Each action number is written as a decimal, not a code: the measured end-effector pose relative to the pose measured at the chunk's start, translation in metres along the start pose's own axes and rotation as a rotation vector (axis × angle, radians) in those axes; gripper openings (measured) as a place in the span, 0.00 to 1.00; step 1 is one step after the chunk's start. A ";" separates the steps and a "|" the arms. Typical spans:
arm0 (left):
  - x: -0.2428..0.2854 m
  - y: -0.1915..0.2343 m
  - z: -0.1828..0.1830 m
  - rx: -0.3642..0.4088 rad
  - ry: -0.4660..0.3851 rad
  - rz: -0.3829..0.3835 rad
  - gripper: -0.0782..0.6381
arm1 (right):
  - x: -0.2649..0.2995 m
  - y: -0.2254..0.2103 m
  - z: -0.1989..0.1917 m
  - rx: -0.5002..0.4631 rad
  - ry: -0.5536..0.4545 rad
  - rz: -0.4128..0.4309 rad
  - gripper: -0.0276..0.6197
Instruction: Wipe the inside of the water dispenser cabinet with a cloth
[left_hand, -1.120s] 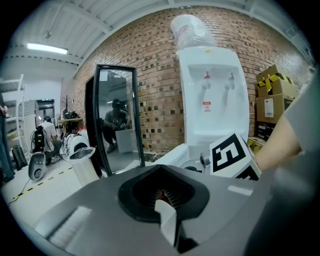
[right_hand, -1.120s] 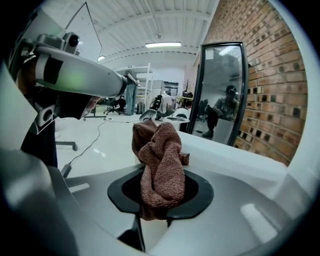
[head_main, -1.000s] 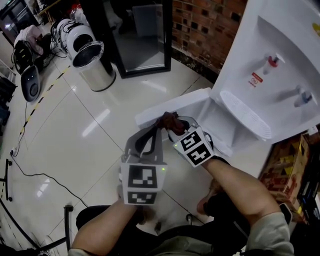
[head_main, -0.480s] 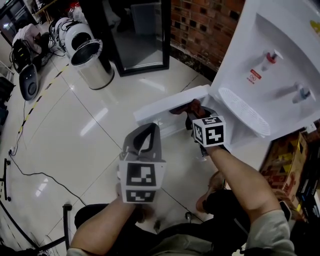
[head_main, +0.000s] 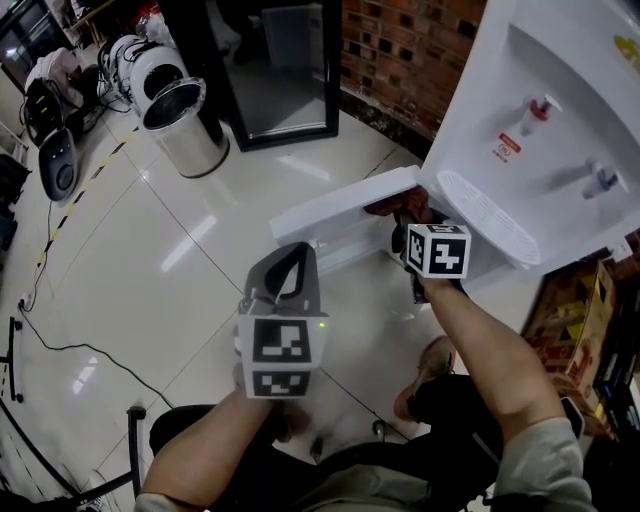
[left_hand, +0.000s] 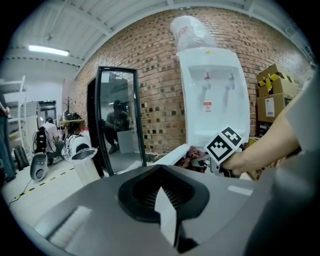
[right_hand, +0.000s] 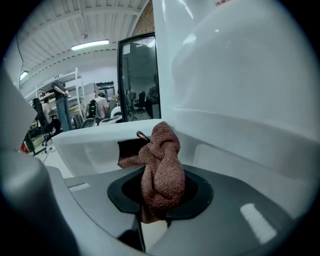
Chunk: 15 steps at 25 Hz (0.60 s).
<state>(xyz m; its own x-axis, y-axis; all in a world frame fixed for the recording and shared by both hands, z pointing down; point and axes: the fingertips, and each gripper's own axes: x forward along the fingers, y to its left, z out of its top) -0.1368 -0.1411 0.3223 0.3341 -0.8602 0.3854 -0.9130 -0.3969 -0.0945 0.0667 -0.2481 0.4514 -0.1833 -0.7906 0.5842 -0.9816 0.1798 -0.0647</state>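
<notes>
Left gripper (head_main: 297, 255), centre frame: grey plastic body, white cube (head_main: 284, 352) with black square markers, tiny green light (head_main: 321, 324). Right gripper (head_main: 405, 216), right of centre: same kind of marker cube (head_main: 437, 250). Grey-green short sleeve (head_main: 545, 465) lower right, dark trousers (head_main: 330, 485) at bottom.

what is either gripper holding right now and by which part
The right gripper grips the brown cloth by the lower end of its bunch; the rest sticks out past the jaws. The left gripper is shut on nothing.
</notes>
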 end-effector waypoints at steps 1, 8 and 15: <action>-0.001 0.001 -0.001 0.001 0.001 0.002 0.11 | -0.001 -0.001 -0.001 0.007 0.002 -0.002 0.21; -0.011 0.020 -0.007 -0.020 -0.009 0.046 0.11 | -0.023 0.016 -0.004 0.007 -0.003 0.053 0.21; -0.030 0.053 -0.014 -0.086 -0.041 0.124 0.11 | -0.053 0.115 -0.012 -0.159 -0.053 0.336 0.21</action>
<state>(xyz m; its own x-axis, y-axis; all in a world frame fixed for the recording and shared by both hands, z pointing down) -0.1987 -0.1324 0.3182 0.2256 -0.9139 0.3375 -0.9639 -0.2598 -0.0591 -0.0361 -0.1781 0.4229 -0.5007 -0.7005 0.5086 -0.8462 0.5199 -0.1170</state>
